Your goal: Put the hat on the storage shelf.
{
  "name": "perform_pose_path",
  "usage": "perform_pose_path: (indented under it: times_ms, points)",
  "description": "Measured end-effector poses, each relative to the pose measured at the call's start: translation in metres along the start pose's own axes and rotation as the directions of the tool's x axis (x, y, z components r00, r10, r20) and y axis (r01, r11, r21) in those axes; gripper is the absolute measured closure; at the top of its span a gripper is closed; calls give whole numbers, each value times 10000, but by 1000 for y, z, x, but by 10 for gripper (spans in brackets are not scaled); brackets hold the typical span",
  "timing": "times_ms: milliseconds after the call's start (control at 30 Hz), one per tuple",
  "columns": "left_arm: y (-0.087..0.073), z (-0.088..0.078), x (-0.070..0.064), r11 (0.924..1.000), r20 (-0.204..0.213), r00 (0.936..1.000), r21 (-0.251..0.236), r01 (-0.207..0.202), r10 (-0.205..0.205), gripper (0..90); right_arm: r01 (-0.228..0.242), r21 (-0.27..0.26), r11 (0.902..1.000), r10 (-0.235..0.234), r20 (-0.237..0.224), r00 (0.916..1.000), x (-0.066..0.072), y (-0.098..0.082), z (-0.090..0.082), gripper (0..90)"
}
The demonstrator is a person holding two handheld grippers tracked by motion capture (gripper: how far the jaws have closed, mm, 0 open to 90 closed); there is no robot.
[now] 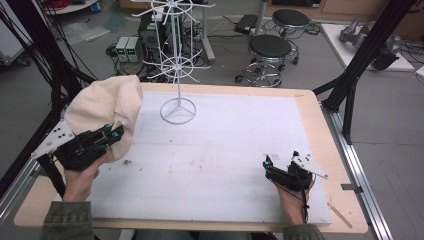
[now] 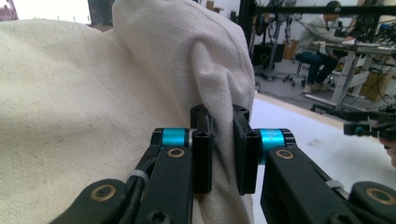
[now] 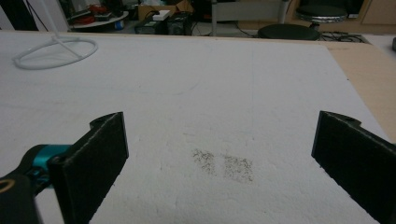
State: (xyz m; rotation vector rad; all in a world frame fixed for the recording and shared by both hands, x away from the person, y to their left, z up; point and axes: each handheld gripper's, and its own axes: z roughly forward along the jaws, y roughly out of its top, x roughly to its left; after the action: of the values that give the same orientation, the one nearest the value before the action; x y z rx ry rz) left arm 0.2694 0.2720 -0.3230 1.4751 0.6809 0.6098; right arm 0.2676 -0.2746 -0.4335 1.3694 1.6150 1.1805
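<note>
In the high view, the left gripper [image 1: 114,134] is holding a cream cloth hat [image 1: 107,112] at the table's [image 1: 310,107] left edge, and the hat is bulging up and back from the jaws. The white wire rack [image 1: 177,60] is standing beyond and to the right of the hat, its ring base on the white mat [image 1: 225,150], so any hanging move is turning on that up-and-right direction. The right gripper [image 1: 270,167] is resting low at the near right, well apart from the hat and the rack; the left hand is clearly the nearer 1.

In the left gripper view, the 2 jaws are clamping a vertical fold of the hat [image 2: 93,107], the fabric rising above and to the left of them.

In the right gripper view, the right gripper's [image 3: 219,140] jaws are standing wide with nothing between them, and the rack's base [image 3: 53,51] is lying far ahead to the left.
</note>
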Motion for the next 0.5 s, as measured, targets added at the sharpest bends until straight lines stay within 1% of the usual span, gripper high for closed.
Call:
perform_pose_path:
  times_ms: [67,100,200,233,267,367,400,433,500]
  points:
    - [7,1,-1,9993,60,9999,-344,-121,123,804,41,-27,10000,-41,-9,10000,0,0,0,26]
    - [7,1,-1,9993,60,9999,-344,-121,123,804,41,-27,10000,-41,-9,10000,0,0,0,26]
    - [21,4,-2,9966,219,9990,-738,-363,380,804,-22,-49,10000,22,-4,10000,0,0,0,26]
    - [29,5,-2,9940,320,9979,-961,-524,557,803,17,-92,10000,-17,9,10000,0,0,0,26]
    - [29,5,-2,9940,320,9979,-961,-524,557,803,-57,-53,10000,57,-1,10000,1,0,-1,26]
    - [42,7,-3,9898,338,9966,-1238,-705,753,803,-57,-60,10000,57,-11,10000,1,0,-1,26]
    - [49,8,-2,9860,381,9958,-1481,-763,828,803,-32,-75,10000,32,-26,10000,1,0,-1,26]
    - [49,8,-2,9860,381,9958,-1481,-763,828,803,-32,-75,10000,32,-26,10000,1,0,-1,26]
    - [55,9,-1,9820,497,9950,-1725,-770,868,803,-11,-142,9999,11,-7,10000,1,0,-1,26]
